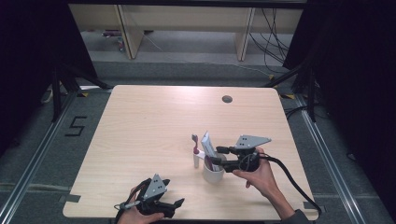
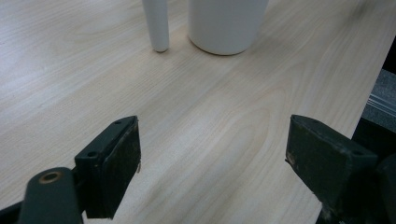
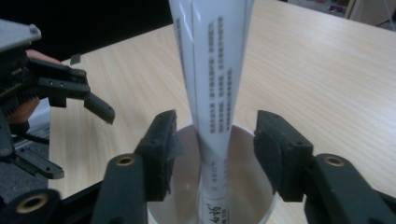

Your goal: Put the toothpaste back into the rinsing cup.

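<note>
A white cup (image 1: 213, 175) stands at the front right of the table. In it a white toothpaste tube (image 1: 207, 143) stands upright, printed text running down the tube (image 3: 217, 84). A toothbrush (image 1: 195, 145) with a pink head leans on the cup's outside, its white handle (image 2: 156, 23) footed on the table beside the cup (image 2: 227, 23). My right gripper (image 1: 220, 155) hovers over the cup (image 3: 254, 189). It (image 3: 215, 135) is open, a jaw on each side of the tube with a gap on both. My left gripper (image 1: 176, 207) sits open near the front edge, and nothing lies between the fingers of this gripper (image 2: 212, 154).
The wooden table (image 1: 154, 121) has a cable hole (image 1: 227, 99) near its far edge. The table's right edge (image 2: 373, 70) drops off close by my left gripper. In the right gripper view the left gripper (image 3: 70, 88) shows farther off.
</note>
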Demonstrator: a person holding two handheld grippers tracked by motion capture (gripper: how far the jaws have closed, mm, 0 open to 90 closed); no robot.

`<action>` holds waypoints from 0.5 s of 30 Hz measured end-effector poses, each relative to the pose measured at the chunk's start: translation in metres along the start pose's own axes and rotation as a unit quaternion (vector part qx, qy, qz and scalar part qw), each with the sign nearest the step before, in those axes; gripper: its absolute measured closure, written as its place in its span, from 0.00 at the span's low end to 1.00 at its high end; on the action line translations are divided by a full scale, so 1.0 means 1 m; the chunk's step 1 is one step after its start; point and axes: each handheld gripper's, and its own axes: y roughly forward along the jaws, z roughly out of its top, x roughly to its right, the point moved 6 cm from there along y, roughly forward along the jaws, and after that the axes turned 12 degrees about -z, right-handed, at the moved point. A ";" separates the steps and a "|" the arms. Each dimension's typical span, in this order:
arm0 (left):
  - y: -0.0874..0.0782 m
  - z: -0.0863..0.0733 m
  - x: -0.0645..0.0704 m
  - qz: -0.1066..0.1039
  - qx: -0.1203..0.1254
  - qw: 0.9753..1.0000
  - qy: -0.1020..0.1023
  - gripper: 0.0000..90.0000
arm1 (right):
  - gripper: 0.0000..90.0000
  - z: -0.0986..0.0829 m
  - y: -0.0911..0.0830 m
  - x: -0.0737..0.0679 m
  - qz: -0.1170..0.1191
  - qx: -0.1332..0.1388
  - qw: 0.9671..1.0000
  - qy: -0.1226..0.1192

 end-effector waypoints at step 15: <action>-0.001 0.002 0.000 0.001 0.014 1.000 -0.008 0.19 | 0.40 -0.004 -0.033 0.032 -0.042 0.011 0.997 0.059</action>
